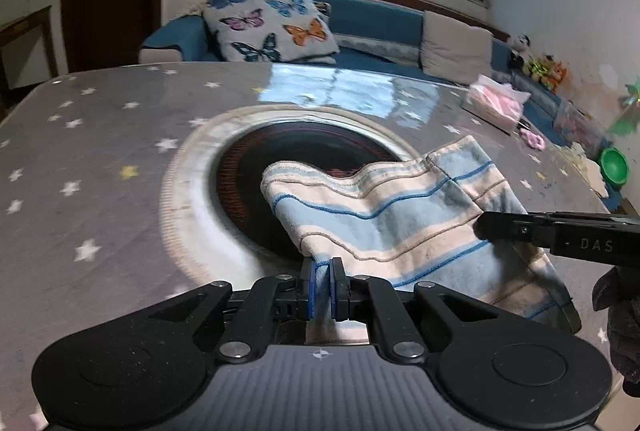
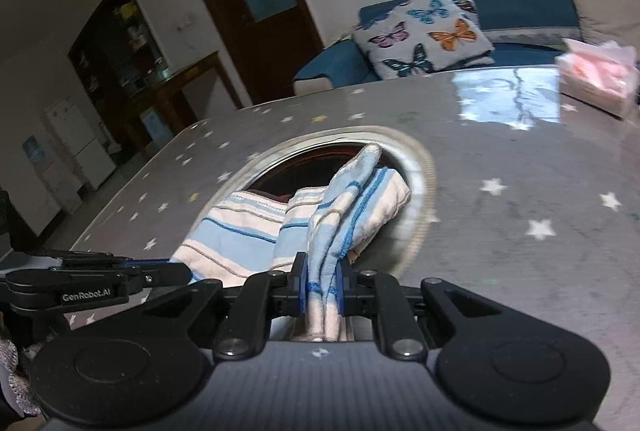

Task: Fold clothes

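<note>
Nearest the lens on the left: left tongs (image 1: 324, 281), pinched nearly closed on a bunched corner of striped cloth (image 1: 392, 215), fabric visibly squeezed between the blue pads. Stretching away to the right: pale blue, cream and dark blue bands, sagging across the dark round opening (image 1: 280, 167) in the middle of the star-patterned tabletop (image 1: 100, 151). Farther right: right tongs (image 2: 322, 285), likewise clamped almost closed on a thicker wad of the same cloth, several layers gathered between the pads. Between the two grips: cloth slack and rumpled, one fold lying on the pale ring (image 2: 420, 167) around the opening.

Judged step: lifting the cloth by two corners to spread it before folding. To do well: keep both grips firm, draw apart until the near edge goes straight, hold both corners level, then lay flat on bare tabletop clear of the opening. Probable risk: bunched layers on the right hiding the true corner, giving a crooked fold.

Far right, well apart: pink tissue pack (image 2: 596, 79).
</note>
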The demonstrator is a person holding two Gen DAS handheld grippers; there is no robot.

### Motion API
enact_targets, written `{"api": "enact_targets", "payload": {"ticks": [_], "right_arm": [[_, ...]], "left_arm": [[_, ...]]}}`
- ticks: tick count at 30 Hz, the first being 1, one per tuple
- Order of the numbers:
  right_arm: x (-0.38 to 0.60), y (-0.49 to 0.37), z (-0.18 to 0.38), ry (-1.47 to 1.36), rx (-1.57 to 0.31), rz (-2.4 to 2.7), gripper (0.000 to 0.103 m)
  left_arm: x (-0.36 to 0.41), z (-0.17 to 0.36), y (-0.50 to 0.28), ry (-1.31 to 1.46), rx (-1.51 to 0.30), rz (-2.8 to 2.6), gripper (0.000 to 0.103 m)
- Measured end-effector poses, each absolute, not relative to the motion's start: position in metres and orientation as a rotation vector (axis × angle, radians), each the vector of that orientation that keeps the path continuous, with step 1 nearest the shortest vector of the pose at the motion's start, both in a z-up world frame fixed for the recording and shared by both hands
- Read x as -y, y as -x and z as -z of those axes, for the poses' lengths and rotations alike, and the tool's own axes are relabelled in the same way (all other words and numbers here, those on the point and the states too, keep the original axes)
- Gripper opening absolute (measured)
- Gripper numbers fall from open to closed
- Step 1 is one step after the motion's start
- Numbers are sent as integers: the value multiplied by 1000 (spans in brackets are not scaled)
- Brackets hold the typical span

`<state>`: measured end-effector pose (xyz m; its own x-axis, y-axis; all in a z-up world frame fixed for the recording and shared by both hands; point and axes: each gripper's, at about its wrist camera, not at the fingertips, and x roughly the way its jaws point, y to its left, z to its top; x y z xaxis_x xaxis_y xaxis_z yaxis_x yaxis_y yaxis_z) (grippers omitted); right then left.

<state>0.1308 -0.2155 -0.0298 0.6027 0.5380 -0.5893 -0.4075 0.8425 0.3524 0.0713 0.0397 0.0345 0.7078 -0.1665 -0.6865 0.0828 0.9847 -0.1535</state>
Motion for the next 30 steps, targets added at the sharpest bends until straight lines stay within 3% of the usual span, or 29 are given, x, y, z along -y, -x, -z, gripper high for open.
{"api": "enact_targets", "payload": {"ticks": [16, 30], "right_arm": [[53, -146, 5, -82, -739, -796, 12], [-43, -186, 20, -10, -755, -918, 12]], "left_arm": [[-175, -58, -25, 187, -706, -116, 7], [-237, -47, -33, 214, -732, -294, 7]]}}
